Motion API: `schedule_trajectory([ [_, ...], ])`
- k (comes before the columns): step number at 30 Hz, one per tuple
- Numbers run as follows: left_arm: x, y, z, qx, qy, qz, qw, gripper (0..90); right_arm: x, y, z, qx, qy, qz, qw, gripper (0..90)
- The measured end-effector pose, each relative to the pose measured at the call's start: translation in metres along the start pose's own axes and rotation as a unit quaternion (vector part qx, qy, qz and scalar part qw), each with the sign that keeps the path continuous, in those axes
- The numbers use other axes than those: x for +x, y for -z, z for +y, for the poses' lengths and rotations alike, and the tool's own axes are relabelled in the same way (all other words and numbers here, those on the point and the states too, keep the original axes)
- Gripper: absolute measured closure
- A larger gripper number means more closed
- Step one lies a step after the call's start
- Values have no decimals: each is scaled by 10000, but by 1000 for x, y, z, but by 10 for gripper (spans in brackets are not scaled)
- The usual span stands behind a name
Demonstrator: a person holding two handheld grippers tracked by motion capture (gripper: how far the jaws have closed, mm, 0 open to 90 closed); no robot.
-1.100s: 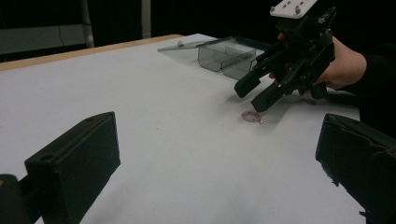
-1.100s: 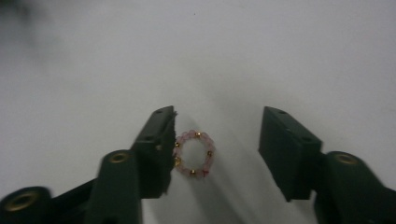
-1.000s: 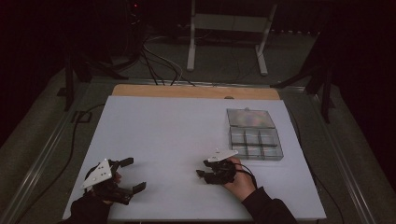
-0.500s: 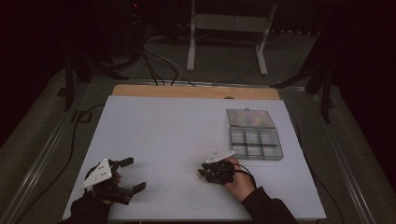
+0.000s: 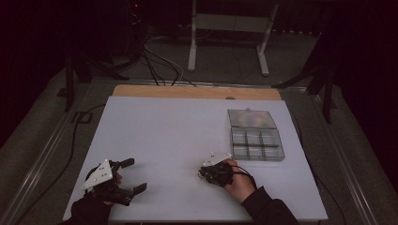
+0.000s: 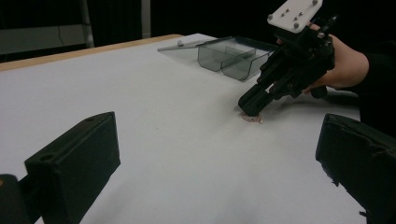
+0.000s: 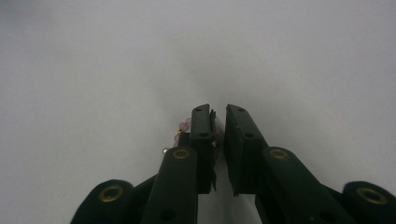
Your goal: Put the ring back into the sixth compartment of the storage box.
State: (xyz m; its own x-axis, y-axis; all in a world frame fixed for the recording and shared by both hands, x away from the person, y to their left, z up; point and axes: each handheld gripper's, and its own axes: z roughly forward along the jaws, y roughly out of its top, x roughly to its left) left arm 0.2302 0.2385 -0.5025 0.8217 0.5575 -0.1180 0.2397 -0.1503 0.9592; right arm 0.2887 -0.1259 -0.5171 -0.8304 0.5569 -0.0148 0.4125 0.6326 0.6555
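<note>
Pink beads (image 6: 252,119), a small string of them by the look of it, lie on the white desk (image 5: 164,136) toward its near edge, a little right of the middle, and the right claw (image 6: 250,106) has its tips planted right on top of them. From the left gripper view the beads peek out pale pink from under those black tips; in the right gripper view a few (image 7: 183,126) show just beside the left-hand jaw. The right claw's jaws have just been closing and now stand nearly pressed together, a thin slit left between the pads. Whether the beads are actually pinched in that slit, I cannot tell; they sit at the jaw's side and below it. The hand (image 5: 240,180) behind the right claw rests low on the desk, sleeve trailing off the near edge.

Over at the near left corner, the left claw (image 5: 131,176) is spread wide, nothing between its jaws, resting on the desk with its grey three-cornered plate (image 5: 97,174) facing up. Both its black fingers (image 6: 77,172) frame the left gripper view, well apart, aimed across the desk at the right claw.

Toward the right edge sits a clear compartment box (image 5: 257,144), lid (image 5: 251,118) flung open and lying flat behind it toward the far edge. It is near the right claw but not touching it.
</note>
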Motion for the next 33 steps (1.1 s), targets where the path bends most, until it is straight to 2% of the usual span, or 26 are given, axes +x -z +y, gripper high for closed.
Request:
schedule_trajectory([
  [2,0,0,0,8,-3,1,10000,8,-1,0,1,60,-57,39,10000,824],
  [8,0,0,0,15,-8,-4,10000,8,4,-1,4,157,94,-72,9998,867],
  [13,0,0,0,19,4,-10,10000,8,4,-1,4,162,29,-85,9998,871],
  [33,1,0,0,11,-5,-8,10000,8,3,8,6,-72,-33,-139,9999,871],
])
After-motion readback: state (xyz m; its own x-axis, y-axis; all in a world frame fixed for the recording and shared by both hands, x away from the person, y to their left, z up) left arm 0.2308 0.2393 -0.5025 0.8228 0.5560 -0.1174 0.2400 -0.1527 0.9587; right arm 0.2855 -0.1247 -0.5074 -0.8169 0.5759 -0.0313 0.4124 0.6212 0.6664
